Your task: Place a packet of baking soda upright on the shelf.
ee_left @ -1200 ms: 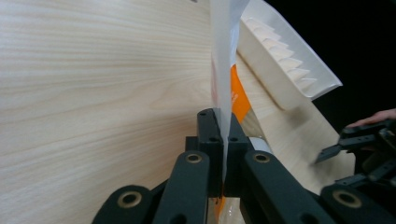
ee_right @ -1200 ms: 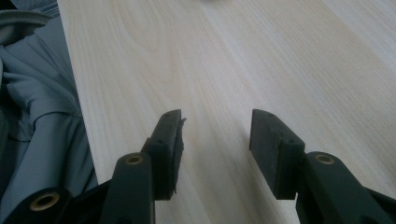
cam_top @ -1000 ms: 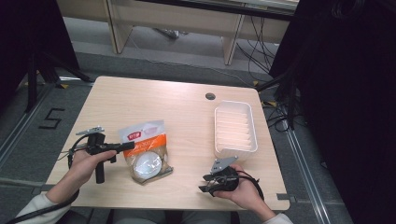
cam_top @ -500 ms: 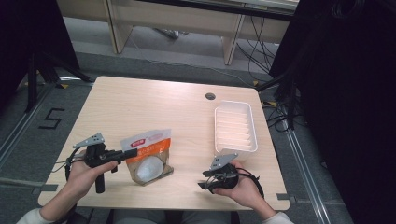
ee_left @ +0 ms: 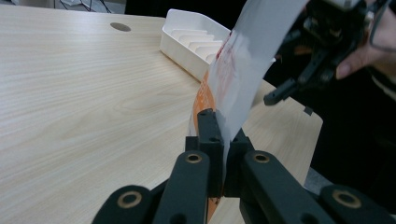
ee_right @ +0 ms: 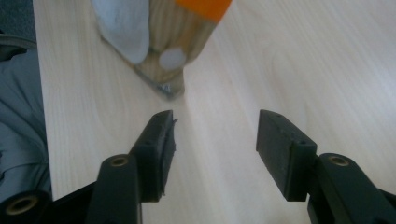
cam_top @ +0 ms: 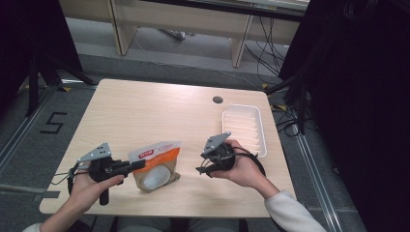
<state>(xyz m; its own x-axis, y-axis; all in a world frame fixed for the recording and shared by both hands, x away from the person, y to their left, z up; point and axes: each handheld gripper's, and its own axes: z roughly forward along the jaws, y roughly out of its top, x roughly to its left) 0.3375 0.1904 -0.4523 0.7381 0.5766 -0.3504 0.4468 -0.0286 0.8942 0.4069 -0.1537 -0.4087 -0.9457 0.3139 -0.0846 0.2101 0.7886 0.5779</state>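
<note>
The left gripper [cam_top: 138, 165] pinches the pouch [cam_top: 155, 165] by its left edge at the table's near side, while the right gripper [cam_top: 202, 169], jaws spread, waits just right of it

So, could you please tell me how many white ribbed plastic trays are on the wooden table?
1: the white ribbed plastic tray sits at the table's far right, empty.

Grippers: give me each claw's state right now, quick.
Left claw: closed on the top edge of the orange-and-white pouch.
Right claw: open, holding nothing, aimed at the pouch's bottom corner.
</note>
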